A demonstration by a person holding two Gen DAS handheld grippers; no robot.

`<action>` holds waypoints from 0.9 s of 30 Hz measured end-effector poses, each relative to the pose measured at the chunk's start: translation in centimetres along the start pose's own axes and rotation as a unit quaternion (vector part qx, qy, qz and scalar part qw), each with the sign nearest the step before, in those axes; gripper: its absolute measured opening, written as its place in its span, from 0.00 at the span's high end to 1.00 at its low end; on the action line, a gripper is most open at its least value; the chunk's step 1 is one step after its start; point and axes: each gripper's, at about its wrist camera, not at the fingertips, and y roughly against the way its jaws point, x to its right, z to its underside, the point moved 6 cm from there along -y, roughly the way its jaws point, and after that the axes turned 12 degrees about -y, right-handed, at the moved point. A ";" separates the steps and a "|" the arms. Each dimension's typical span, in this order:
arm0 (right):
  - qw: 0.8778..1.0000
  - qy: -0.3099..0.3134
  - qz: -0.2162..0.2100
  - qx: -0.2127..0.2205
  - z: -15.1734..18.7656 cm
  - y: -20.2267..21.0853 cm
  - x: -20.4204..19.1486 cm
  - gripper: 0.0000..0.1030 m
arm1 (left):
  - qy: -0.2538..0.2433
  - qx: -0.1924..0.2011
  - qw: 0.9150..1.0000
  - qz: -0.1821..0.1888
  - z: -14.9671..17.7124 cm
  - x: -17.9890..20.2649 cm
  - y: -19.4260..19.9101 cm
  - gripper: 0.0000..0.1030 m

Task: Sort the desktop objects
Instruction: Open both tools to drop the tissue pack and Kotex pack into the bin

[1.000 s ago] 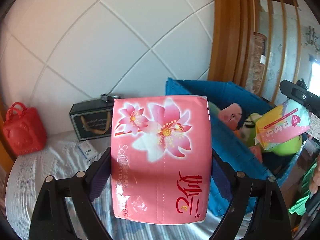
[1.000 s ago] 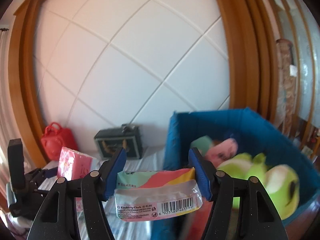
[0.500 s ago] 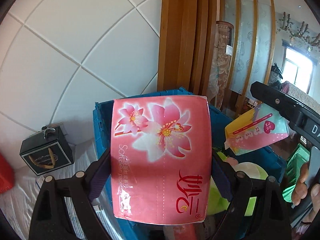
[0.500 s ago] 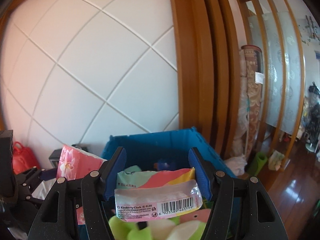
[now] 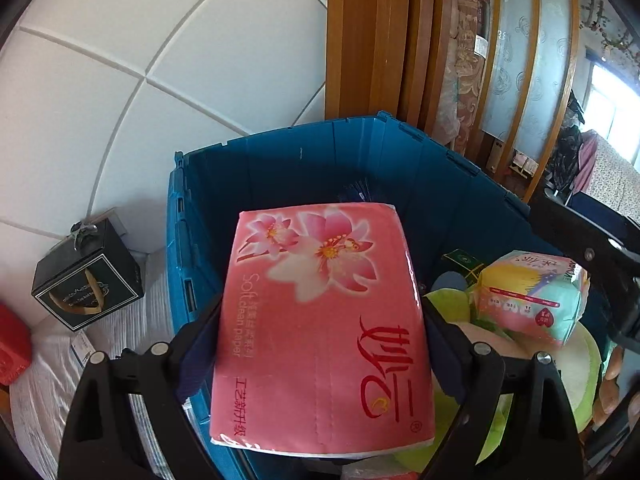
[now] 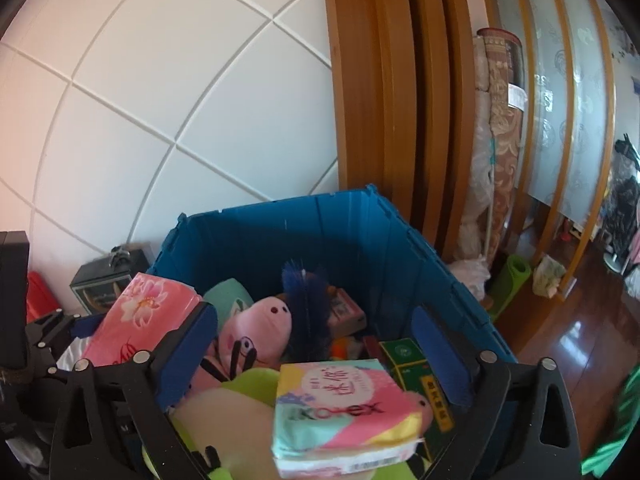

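While your left gripper [image 5: 320,344] clamps the pink tissue pack [image 5: 324,328] between its fingers above the near-left part of the blue crate [image 5: 280,168], your right gripper [image 6: 312,356] is opening, its fingers standing clear on both sides of the pastel pack [image 6: 344,408]. That pack sits among the plush toys [image 6: 256,332] at the crate's near right. A black box [image 5: 86,280] stands on the bed left of the crate.
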 end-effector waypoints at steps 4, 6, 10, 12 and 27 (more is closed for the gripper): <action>1.000 0.003 0.007 0.008 0.1 1.1 0.1 0.00 | -0.014 0.035 0.999 -0.016 -0.6 0.2 2.0 0.12; 1.000 0.005 0.009 0.014 0.2 1.9 0.2 0.00 | -0.024 0.060 0.998 -0.022 -1.0 0.4 3.0 0.11; 1.000 0.002 0.016 0.022 0.2 3.3 0.4 0.00 | -0.020 0.067 0.997 -0.018 -1.6 0.4 3.7 0.11; 0.999 0.002 0.020 0.027 0.2 3.9 0.6 0.00 | -0.011 0.092 0.995 -0.020 -1.8 0.1 4.9 0.11; 0.999 0.007 0.018 0.037 1.2 6.9 0.0 0.00 | -0.018 0.100 0.995 -0.020 0.9 -0.4 7.2 0.11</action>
